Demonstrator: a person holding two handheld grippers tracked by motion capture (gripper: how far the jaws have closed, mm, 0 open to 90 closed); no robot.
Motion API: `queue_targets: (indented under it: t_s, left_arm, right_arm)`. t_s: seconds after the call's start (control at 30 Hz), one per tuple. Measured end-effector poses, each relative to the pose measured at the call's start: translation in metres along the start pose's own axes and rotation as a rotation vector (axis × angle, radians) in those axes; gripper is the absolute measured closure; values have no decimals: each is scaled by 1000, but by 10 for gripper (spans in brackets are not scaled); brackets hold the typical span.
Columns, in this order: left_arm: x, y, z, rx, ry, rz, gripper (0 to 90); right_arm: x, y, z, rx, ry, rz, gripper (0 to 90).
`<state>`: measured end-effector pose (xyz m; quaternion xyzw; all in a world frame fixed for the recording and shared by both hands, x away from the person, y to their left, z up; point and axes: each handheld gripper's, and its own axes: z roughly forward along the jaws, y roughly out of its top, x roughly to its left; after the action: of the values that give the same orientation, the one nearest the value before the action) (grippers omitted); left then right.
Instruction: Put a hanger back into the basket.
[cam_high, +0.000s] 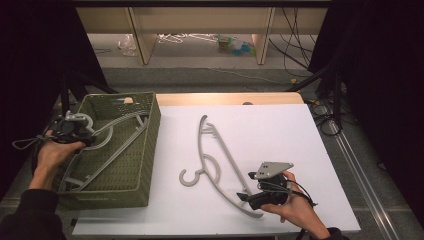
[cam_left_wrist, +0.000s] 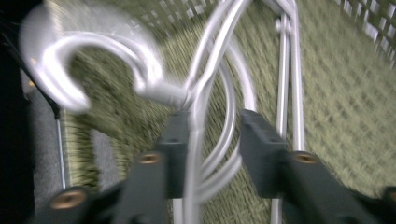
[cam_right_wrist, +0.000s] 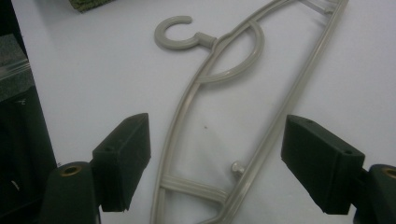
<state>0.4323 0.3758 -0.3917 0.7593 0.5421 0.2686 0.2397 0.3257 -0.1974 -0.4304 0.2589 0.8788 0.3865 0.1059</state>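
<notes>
A green woven basket (cam_high: 145, 150) sits at the left end of the white table (cam_high: 280, 130), its near wall between the person and the hanger inside. Beyond the table, cables and small clutter lie on the floor under a wooden shelf (cam_high: 200, 20). The left tool (cam_left_wrist: 210, 135) is over the basket's left rim; its jaws are partly spread, and the neck of the basket hanger (cam_high: 107, 145) stands between them, lying against the left pad while the right pad is clear of it. This view is blurred, so I cannot tell whether the left pad presses. That grey hanger lies slanted in the basket, its hook at the tool, its far end down near the basket's near corner. The right tool (cam_right_wrist: 215, 158) is low over the table's near right part, jaws spread wide and touching nothing; they straddle the lower end of the second hanger (cam_high: 217, 160) without contact. This hanger lies flat on the table, pale grey plastic, curved, with a round hook toward the basket side, an inner loop and a small peg near its lower end.
</notes>
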Motion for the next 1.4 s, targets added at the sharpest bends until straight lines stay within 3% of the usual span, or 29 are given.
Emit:
queue_targets:
  t_s: [0.03,0.1,0.17,0.2,0.27,0.3,0.43,0.47,0.5,0.57,0.6,0.67,0.77,0.97,1.0,1.07,1.1,1.13,1.17,1.3,1.4]
  left_arm:
    - [0,0,-6,-46,10,-32,548]
    - [-6,-2,-14,-93,-26,-65,514]
    - [-9,-3,-17,-108,-37,-68,470]
    - [-21,-5,-28,-155,-77,-69,445]
    - [-24,-6,-32,-167,-92,-71,405]
    - [-35,-7,-41,-210,-129,-90,388]
    - [-57,-14,-60,-281,-147,-78,336]
    - [-57,-14,-60,-281,-147,-78,324]
    - [-69,-19,-69,-320,-176,-74,313]
    - [-82,-24,-74,-345,-234,-47,295]
    - [-82,-24,-74,-345,-234,-47,268]
    - [-100,-28,-80,-384,-299,-41,259]
    - [-118,-32,-85,-427,-347,-45,237]
    - [-156,-41,-91,-483,-410,-8,226]
    - [-156,-41,-91,-483,-410,-8,219]
    - [-166,-42,-91,-490,-428,8,210]
    - [-177,-45,-92,-504,-436,17,207]
    - [-177,-45,-92,-504,-436,17,207]
    - [-188,-48,-91,-516,-461,28,206]
    - [-198,-53,-90,-538,-489,31,192]
    - [-207,-59,-87,-542,-494,58,188]
  right_arm:
    - [0,0,0,1,0,2,251]
    - [1,0,1,-1,2,6,251]
    - [1,0,1,3,4,4,251]
    - [1,0,1,3,7,5,250]
    - [1,0,1,2,6,4,248]
    - [1,0,2,-3,4,6,247]
    - [0,0,2,-9,1,9,244]
    - [0,-1,2,-10,-2,8,243]
    - [0,-1,3,-12,-2,8,243]
    - [0,-1,3,-9,-5,15,242]
    - [0,-1,3,-10,-5,19,241]
    - [1,-1,4,-14,-7,23,238]
    - [1,-1,4,-19,-3,24,236]
    - [3,-2,8,-14,13,24,232]
    - [3,-2,8,-14,13,24,232]
    - [3,-1,9,-21,12,30,222]
    - [2,-1,9,-26,13,30,221]
    - [2,-2,9,-26,10,35,219]
    - [2,-2,10,-29,8,33,217]
    - [2,-2,10,-29,9,37,212]
    - [2,-2,10,-31,10,35,209]
